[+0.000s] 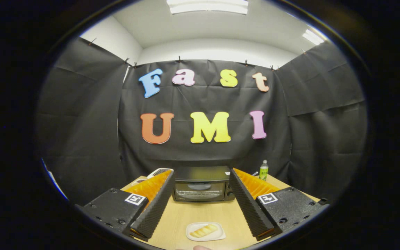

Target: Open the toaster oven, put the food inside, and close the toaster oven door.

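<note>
Gripper view. The gripper [201, 175] hangs above a wooden table [200, 211], its fingers spread wide and holding nothing. The toaster oven [202, 187], door closed, stands beyond the fingertips, framed between them. The food [204, 230], a pale yellow piece on a small white plate [217, 236], lies on the table between the fingers, nearer than the oven, nothing standing between the two. A green-labelled bottle [263, 170] stands beyond the right finger; a white device [159, 172] lies beyond the left.
</note>
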### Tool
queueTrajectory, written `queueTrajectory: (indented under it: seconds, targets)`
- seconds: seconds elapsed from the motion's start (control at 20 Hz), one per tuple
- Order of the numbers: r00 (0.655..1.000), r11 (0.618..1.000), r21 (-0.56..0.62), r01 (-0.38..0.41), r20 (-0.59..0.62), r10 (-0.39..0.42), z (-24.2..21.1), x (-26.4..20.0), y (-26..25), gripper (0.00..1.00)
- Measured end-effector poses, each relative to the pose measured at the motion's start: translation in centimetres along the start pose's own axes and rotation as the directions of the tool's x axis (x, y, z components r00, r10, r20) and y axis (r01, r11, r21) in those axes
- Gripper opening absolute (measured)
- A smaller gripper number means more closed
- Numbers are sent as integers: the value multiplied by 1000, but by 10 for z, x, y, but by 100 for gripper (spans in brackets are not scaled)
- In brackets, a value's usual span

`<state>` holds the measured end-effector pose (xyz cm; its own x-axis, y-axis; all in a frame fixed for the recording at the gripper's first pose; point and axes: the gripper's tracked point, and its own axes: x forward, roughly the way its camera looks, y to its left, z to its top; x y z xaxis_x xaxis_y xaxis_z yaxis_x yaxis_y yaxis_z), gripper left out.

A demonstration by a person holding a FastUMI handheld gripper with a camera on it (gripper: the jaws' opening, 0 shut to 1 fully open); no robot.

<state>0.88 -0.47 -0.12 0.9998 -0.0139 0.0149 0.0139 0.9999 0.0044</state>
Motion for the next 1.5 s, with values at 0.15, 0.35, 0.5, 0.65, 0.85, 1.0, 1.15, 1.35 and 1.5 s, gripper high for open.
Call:
queueTrajectory:
  seconds: [0.15, 0.35, 0.5, 0.65, 0.85, 1.0, 1.15, 1.35, 1.5]
  targets:
    - [1000, 1000, 6, 6, 0, -6, -4, 5, -4, 100]
    - [1000, 999, 41, 9, -8, -9, -13, 14, -12, 100]
    - [1000, 999, 42, 7, -5, -7, -19, 23, -18, 100]
    - [1000, 1000, 20, -14, -13, 14, -31, 32, -19, 100]
    - [1000, 1000, 10, -11, -10, 11, -45, 58, -35, 100]
    - [998, 997, 59, -41, -35, 43, -71, 101, -37, 100]
    - [990, 996, 82, -41, -128, 52, -102, 143, -45, 100]
    - [982, 996, 65, -67, -170, 77, -113, 194, -38, 100]
    - [978, 997, 18, -81, -190, 83, -120, 233, -26, 100]
